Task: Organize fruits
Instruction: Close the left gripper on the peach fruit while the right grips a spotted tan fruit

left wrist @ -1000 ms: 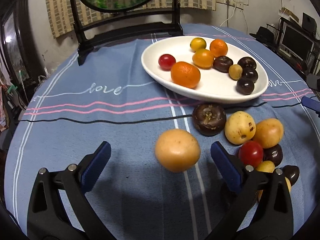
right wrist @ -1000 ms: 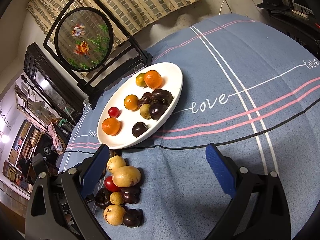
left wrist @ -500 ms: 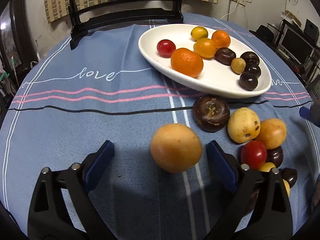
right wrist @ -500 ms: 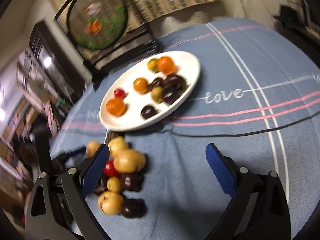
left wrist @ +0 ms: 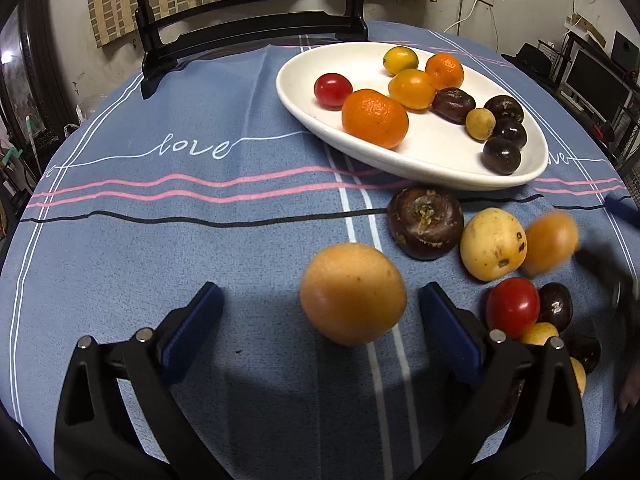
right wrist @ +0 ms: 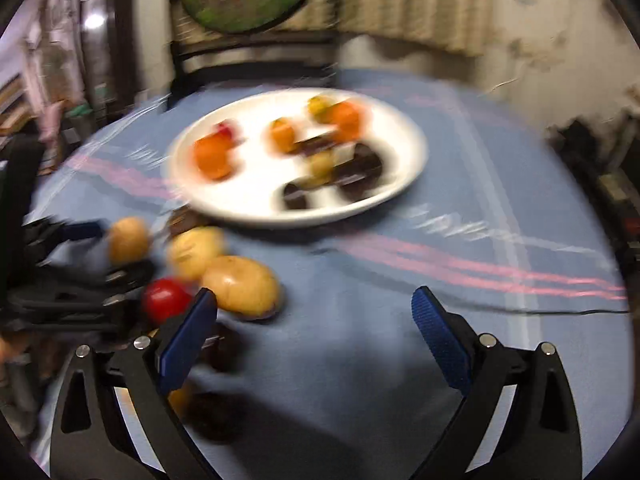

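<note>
Orange-yellow fruit [left wrist: 353, 293] sits on the blue cloth [left wrist: 160, 248] between the left gripper's [left wrist: 322, 314] wide-apart fingers. The right gripper [right wrist: 315, 322] looks spread too, though its view is blurry.

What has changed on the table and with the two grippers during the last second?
The left gripper came closer to the round orange fruit, jaws open around it, not gripping. The right gripper swung left toward the loose fruit pile, open and empty. The white plate and its fruit stayed put.
</note>
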Motion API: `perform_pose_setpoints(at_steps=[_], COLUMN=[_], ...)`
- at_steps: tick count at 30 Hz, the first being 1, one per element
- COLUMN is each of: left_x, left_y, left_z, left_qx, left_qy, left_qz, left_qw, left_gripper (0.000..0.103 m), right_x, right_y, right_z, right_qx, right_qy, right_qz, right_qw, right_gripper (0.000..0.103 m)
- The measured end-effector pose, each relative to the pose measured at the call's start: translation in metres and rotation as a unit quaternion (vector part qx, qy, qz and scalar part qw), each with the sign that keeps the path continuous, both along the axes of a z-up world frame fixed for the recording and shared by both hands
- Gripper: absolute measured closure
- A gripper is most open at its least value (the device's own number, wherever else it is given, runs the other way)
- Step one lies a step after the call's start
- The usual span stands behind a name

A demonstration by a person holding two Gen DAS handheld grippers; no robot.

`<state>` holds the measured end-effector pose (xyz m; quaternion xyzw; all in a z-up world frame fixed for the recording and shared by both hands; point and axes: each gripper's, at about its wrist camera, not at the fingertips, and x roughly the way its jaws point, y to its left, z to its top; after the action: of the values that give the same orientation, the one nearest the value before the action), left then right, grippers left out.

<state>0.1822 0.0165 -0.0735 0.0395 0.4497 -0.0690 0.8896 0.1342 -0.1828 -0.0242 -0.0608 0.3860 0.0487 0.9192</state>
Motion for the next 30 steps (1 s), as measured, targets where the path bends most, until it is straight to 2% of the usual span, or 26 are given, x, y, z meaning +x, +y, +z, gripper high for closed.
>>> perform_pose_setpoints(at_steps=[2,3,5,7,10,13,14,15,18,20,30], left_x=[0.000,0.000,0.000,0.000,0.000,0.000,0.000,0.000,0.000,0.000,0.000], left_y=[0.000,0.000,0.000,0.000,0.000,0.000,0.000,0.000,0.000,0.000,0.000], left_z=[0.000,0.000,0.000,0.000,0.000,0.000,0.000,0.000,0.000,0.000,0.000], left_qx=[0.000,0.000,0.000,0.000,0.000,0.000,0.000,0.000,0.000,0.001,0.000], left_qy=[0.000,0.000,0.000,0.000,0.000,0.000,0.000,0.000,0.000,0.000,0.000], left_qz=[0.000,0.000,0.000,0.000,0.000,0.000,0.000,0.000,0.000,0.000,0.000], left_qw=[1.0000,1.0000,1.0000,1.0000,1.0000,1.0000,1.0000,1.0000,1.0000,1.0000,1.0000], left_gripper=[0.002,0.002,0.002,0.002,0.002,0.002,0.002,0.002,0.002,0.002,0.002], right_x=[0.004,0.008,0.011,0.008,0.004,0.000,-0.001,-0.002,0.001,0.004,0.024], right_y=[-0.021,-0.036,-0.065,-0.080,-0.069,-0.039,-0.028,-0.018,0.007,0.012,0.031], right_z=[0.001,0.001,0.001,0.005,0.009,0.013,0.015,0.015,0.007,0.002,-0.014], right_qx=[-0.015,0.000,0.071,0.139,0.162,0.145,0.131,0.113,0.047,0.028,0.007], right_qy=[-0.006,0.001,0.014,0.010,0.000,-0.011,-0.016,-0.019,-0.019,-0.015,0.006], right_qz=[-0.046,-0.062,-0.086,-0.081,-0.044,0.007,0.023,0.036,0.063,0.070,0.097], right_qw=[0.999,0.998,0.994,0.987,0.986,0.989,0.991,0.993,0.997,0.997,0.995], right_gripper=[0.006,0.006,0.006,0.006,0.006,0.011,0.022,0.028,0.034,0.035,0.035])
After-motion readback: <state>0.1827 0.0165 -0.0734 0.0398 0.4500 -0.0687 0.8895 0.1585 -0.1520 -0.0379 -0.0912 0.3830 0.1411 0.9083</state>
